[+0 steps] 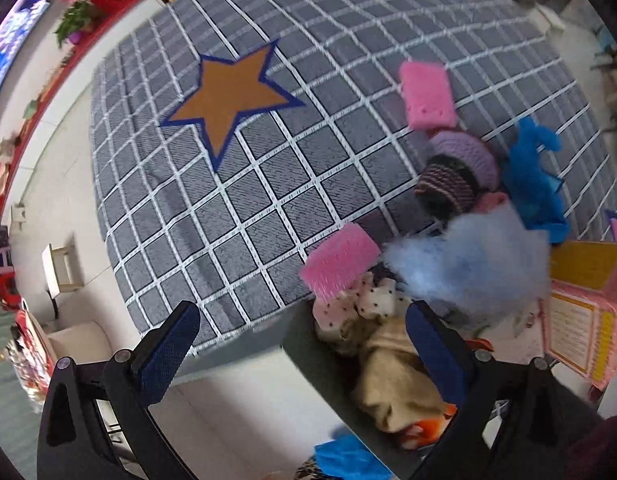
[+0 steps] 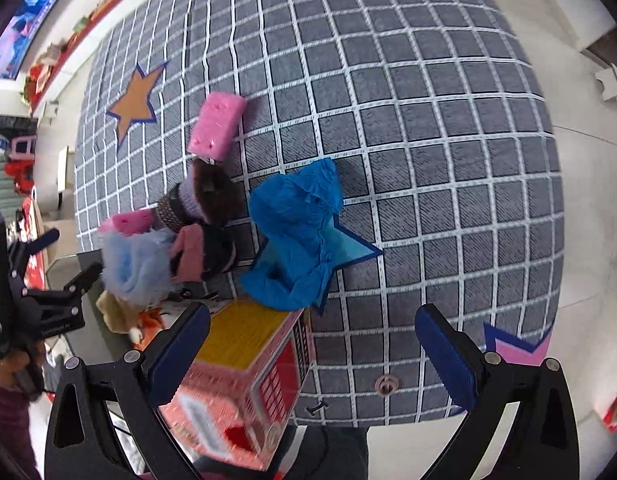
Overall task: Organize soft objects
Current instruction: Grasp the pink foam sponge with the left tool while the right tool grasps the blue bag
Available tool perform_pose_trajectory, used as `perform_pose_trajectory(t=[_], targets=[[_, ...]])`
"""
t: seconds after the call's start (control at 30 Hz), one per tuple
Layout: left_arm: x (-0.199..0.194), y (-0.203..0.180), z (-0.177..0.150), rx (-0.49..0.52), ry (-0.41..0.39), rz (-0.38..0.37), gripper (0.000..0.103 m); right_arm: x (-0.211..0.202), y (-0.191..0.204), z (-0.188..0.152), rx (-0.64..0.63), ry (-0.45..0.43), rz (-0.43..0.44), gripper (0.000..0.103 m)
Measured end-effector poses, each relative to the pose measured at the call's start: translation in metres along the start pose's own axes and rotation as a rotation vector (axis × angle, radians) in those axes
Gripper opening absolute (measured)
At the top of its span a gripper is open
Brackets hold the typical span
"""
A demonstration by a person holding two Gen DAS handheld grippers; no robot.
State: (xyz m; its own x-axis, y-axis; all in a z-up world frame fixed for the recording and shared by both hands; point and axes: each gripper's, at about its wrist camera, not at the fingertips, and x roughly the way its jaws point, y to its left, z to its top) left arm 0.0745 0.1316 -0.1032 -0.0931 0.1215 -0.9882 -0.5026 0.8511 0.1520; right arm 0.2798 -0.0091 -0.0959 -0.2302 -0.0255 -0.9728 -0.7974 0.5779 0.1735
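Both grippers, left (image 1: 300, 344) and right (image 2: 312, 348), have fingers apart and empty. Some soft things lie in the bin (image 1: 308, 368); sponges (image 1: 426, 94), hats (image 1: 464, 152) and blue cloth (image 2: 296, 232) wait on the rug (image 1: 236, 208) beside it.

Grey white-gridded rug (image 2: 428, 128), orange star (image 1: 228, 96), pink sponges (image 1: 427, 96), blue cloth (image 2: 300, 240).

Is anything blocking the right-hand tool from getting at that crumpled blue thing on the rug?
Partly. The pink and yellow box sits just ahead of the right tool, by its left finger, touching the near edge of the blue cloth. On the right, only bare checked rug lies between them, so that side looks open.
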Motion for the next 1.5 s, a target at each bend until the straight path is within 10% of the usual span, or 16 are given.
perform_pose_trajectory(t=[0.2,0.37,0.7,0.97,1.5], targets=[[0.034,0.002,0.029,0.064,0.117,0.096,0.103,0.021,0.003,0.02,-0.044,0.054,-0.004,0.103],[0.044,0.027,0.056,-0.002,0.067,0.269,0.103,0.04,0.007,0.032,-0.07,0.09,-0.019,0.103],[0.036,0.076,0.044,-0.397,0.136,-0.075,0.103,0.096,0.029,0.054,-0.238,0.17,-0.075,0.103],[0.078,0.057,0.046,-0.529,0.248,-0.119,0.103,0.114,0.001,0.063,-0.238,0.119,-0.309,0.103],[0.131,0.061,0.04,-0.616,0.256,-0.228,0.103,0.124,0.014,0.065,-0.295,0.056,-0.265,0.103]])
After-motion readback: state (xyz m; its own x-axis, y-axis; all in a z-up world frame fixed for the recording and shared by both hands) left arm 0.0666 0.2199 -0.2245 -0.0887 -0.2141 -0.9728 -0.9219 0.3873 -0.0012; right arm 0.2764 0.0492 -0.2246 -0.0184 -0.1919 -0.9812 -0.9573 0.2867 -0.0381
